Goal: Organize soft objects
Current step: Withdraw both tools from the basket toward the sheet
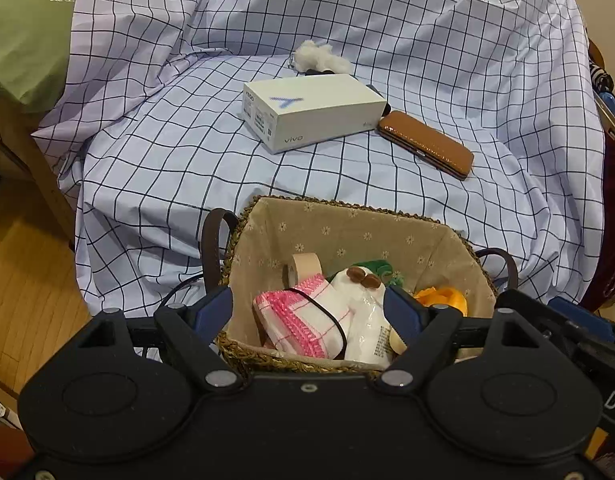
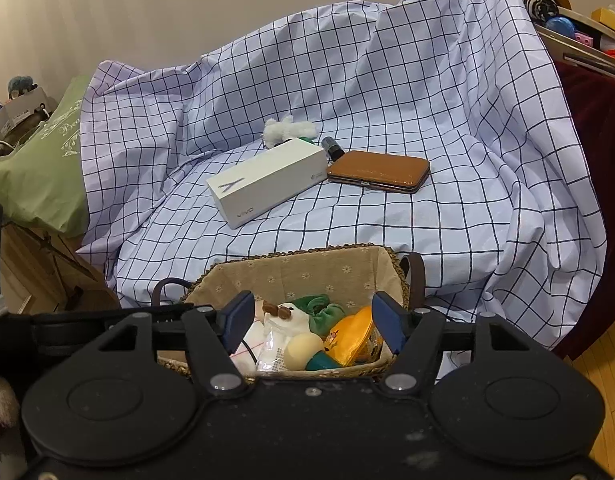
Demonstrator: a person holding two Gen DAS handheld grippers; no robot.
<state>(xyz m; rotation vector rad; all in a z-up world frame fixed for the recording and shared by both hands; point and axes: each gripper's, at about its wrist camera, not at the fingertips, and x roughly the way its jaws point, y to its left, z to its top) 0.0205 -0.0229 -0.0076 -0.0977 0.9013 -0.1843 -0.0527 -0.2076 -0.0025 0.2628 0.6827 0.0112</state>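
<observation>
Both tongs, left (image 1: pixel 311 312) and right (image 2: pixel 313 328), apart and empty above the lined basket (image 1: pixel 347 232).

A pale lilac sheet (image 1: pixel 427 40) is showing a dark navy grid. The phone box (image 1: pixel 313 114) is looking white with a blue mark, the case (image 1: pixel 425 144) tan brown. The woven basket (image 1: pixel 347 232) is wearing beige lining with small white flowers; a pink-and-white cloth (image 1: pixel 303 316) is lying inside.

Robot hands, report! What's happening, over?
Left gripper open, right gripper open, both over basket. White fluff behind box.
</observation>
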